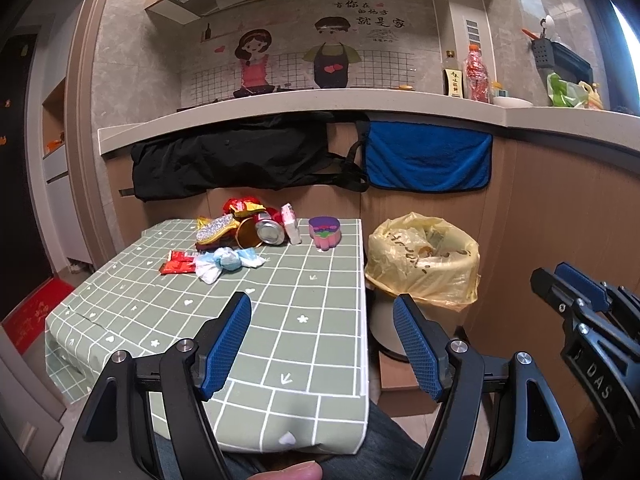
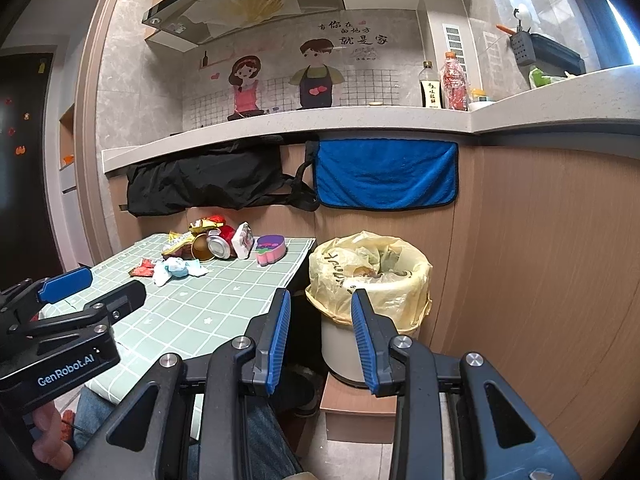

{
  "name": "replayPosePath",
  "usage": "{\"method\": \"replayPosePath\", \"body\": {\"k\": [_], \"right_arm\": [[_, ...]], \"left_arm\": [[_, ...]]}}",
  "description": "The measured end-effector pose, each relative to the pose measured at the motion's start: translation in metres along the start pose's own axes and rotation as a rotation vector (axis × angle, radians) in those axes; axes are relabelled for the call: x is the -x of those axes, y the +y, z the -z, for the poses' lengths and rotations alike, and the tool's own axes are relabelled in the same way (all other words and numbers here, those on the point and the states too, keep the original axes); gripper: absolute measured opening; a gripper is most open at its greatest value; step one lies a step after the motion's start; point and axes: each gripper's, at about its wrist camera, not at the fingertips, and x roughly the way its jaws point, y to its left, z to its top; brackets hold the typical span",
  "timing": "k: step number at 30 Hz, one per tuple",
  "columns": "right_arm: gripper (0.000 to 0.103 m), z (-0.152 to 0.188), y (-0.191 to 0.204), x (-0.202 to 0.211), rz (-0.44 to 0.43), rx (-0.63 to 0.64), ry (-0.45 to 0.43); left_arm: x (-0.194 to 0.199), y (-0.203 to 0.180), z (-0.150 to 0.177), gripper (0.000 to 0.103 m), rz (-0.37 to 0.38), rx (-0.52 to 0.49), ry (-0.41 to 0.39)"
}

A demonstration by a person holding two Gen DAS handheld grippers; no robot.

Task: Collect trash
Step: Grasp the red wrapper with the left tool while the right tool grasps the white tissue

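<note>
A heap of trash lies at the far end of the green checked table (image 1: 312, 320): snack wrappers (image 1: 244, 207), a crushed can (image 1: 270, 230), a white and blue tissue wad (image 1: 226, 261), a red packet (image 1: 178, 266) and a pink and purple cup (image 1: 325, 233). A white bin with a yellow bag (image 1: 424, 256) stands to the table's right. My left gripper (image 1: 322, 308) is open and empty above the table's near right part. My right gripper (image 2: 320, 304) is open and empty, in front of the bin (image 2: 372, 280). The trash heap also shows in the right wrist view (image 2: 216, 246).
A counter (image 1: 280, 108) runs behind the table, with a black cloth (image 1: 232, 164) and a blue towel (image 1: 428, 160) hanging from it. Bottles (image 1: 476, 72) stand on the counter. A wooden cabinet wall (image 2: 540, 280) is on the right. The bin stands on a low wooden step (image 2: 352, 412).
</note>
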Motion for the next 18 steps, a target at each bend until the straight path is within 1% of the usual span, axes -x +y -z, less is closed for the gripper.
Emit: {"method": "replayPosePath", "body": {"k": [3, 6, 7, 11, 14, 16, 17, 18], "right_arm": [[0.032, -0.011, -0.003, -0.012, 0.002, 0.003, -0.014], [0.031, -0.025, -0.003, -0.027, 0.0, 0.021, -0.039], [0.031, -0.033, -0.002, -0.036, -0.014, 0.021, -0.045], [0.031, -0.059, 0.004, -0.066, -0.079, 0.008, -0.073], [0.031, -0.078, 0.018, -0.093, -0.126, 0.028, -0.102], [0.031, -0.089, 0.031, -0.117, -0.156, 0.051, -0.102], [0.031, -0.093, 0.036, -0.128, -0.169, 0.059, -0.099], [0.031, -0.096, 0.042, -0.14, -0.178, 0.067, -0.097]], "left_arm": [[-0.01, 0.009, -0.009, 0.074, -0.02, 0.009, 0.0], [-0.023, 0.02, -0.019, 0.074, -0.057, 0.005, -0.014], [-0.03, 0.027, -0.026, 0.074, -0.074, 0.008, -0.023], [-0.056, 0.058, -0.045, 0.074, -0.099, 0.043, -0.038], [-0.087, 0.094, -0.061, 0.074, -0.107, 0.095, -0.005], [-0.111, 0.118, -0.069, 0.074, -0.111, 0.122, 0.028], [-0.125, 0.132, -0.072, 0.074, -0.125, 0.135, 0.046], [-0.134, 0.141, -0.073, 0.074, -0.133, 0.146, 0.051]]}}
